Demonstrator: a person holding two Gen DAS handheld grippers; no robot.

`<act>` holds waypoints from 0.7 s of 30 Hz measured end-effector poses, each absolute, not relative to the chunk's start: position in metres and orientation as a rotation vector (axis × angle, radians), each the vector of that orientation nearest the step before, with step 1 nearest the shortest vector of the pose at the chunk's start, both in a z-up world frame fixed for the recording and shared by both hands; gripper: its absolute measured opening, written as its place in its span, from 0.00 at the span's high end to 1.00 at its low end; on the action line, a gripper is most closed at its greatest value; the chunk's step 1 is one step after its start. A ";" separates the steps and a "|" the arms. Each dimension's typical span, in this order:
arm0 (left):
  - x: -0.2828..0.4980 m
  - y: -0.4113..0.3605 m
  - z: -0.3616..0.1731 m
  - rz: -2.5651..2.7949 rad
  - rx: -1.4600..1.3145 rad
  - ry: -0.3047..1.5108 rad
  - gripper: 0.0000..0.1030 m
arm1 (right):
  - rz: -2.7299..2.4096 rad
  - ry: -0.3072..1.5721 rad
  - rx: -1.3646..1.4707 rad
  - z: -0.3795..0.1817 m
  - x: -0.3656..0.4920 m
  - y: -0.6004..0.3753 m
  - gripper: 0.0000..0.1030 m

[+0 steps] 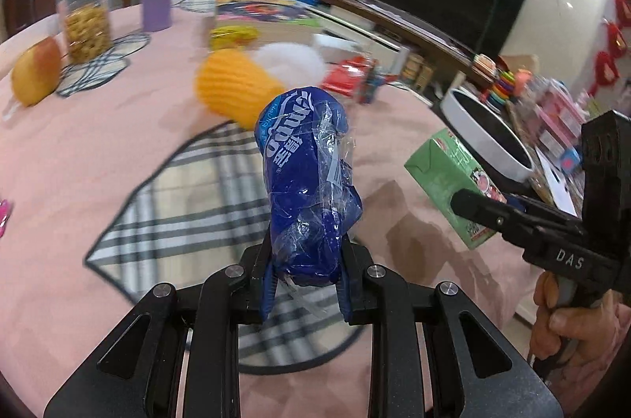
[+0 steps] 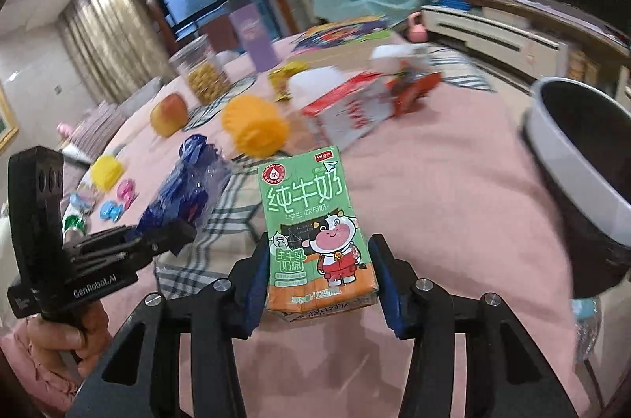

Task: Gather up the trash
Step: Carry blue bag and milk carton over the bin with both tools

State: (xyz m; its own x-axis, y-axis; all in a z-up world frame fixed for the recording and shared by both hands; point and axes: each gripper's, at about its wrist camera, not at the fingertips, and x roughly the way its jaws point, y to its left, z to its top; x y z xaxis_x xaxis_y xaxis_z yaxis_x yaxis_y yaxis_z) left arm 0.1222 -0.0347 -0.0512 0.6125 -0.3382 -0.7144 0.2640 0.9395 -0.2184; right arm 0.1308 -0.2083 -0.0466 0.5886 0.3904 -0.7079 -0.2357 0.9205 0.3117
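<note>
Blue wrapper [image 1: 311,189] is clamped in the left gripper [image 1: 305,284] above the pink table [image 1: 98,150]; the right gripper [image 2: 319,284] grasps a green milk carton [image 2: 315,232], seemingly lifted, beside the bin [image 2: 583,181].

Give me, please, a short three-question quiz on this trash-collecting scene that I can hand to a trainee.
1. True or false: the left gripper is shut on a crumpled blue wrapper.
2. What does the right gripper hold? A) a red carton B) a green milk carton C) an apple
3. Fill in: the white-rimmed bin stands to the ____ of the green milk carton in the right wrist view.

Key: 1 true; 2 B; 3 right.
</note>
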 end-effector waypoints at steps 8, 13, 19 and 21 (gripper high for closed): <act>0.131 -0.085 -0.042 -0.435 -0.034 0.837 0.78 | 0.275 0.847 0.260 -0.039 0.123 -0.257 0.53; 0.137 -0.119 -0.038 -0.483 0.005 0.833 0.78 | 0.218 0.824 0.282 -0.033 0.122 -0.287 0.53; 0.145 -0.156 -0.035 -0.535 0.042 0.834 0.78 | 0.155 0.800 0.305 -0.027 0.121 -0.323 0.53; 0.147 -0.165 -0.034 -0.548 0.055 0.832 0.78 | 0.137 0.794 0.308 -0.025 0.121 -0.334 0.53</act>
State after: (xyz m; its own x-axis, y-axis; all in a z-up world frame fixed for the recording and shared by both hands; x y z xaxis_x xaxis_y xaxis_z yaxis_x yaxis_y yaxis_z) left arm 0.1467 -0.1653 -0.0339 0.5435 -0.4401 -0.7148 0.4821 0.8607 -0.1635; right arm 0.1208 -0.3344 -0.0253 0.6953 0.2355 -0.6791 -0.0057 0.9466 0.3224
